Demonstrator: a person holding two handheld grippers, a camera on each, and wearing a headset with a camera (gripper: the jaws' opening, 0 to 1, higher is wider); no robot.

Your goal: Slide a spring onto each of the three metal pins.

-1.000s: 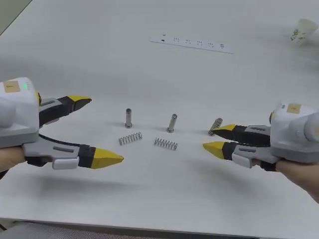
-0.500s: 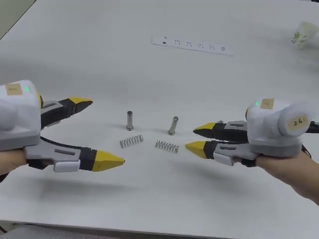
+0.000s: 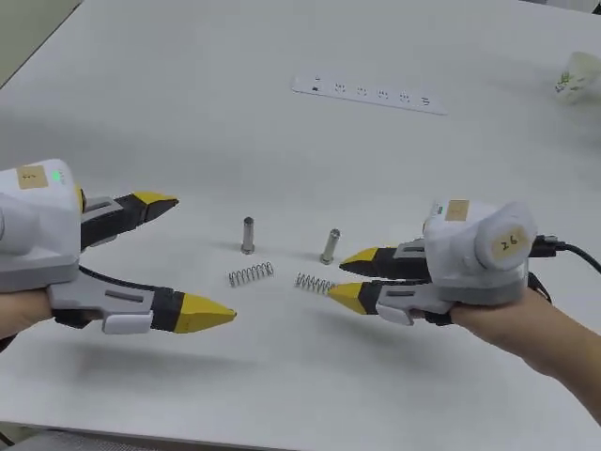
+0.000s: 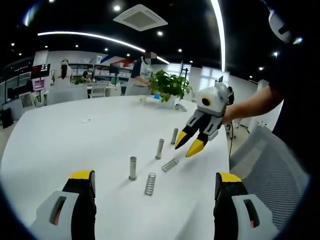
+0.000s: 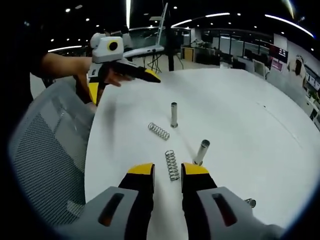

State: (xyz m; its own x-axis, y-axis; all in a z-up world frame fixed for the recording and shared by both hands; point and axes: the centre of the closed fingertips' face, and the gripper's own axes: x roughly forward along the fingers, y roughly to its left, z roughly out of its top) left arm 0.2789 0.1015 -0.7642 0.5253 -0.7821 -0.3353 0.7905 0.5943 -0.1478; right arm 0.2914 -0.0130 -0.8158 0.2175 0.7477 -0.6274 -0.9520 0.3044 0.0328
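Observation:
Two bare metal pins stand upright on the white table (image 3: 282,150), a left pin (image 3: 248,235) and a middle pin (image 3: 330,246). A loose spring (image 3: 251,274) lies in front of the left pin, and another spring (image 3: 313,283) lies in front of the middle pin. A third pin (image 4: 174,136), which looks coiled with a spring, stands behind the right gripper. My right gripper (image 3: 346,276) is open narrowly, its tips just short of the second spring (image 5: 172,165). My left gripper (image 3: 188,256) is open wide and holds nothing, left of the pins.
A white power strip (image 3: 371,94) lies at the far middle of the table and a paper cup (image 3: 575,73) at the far right. A black cable (image 3: 563,249) trails from the right gripper. A mesh chair (image 5: 50,150) stands at the table's near edge.
My right gripper has moved left toward the spring by the middle pin and now covers the third pin in the head view. The left gripper has hardly moved.

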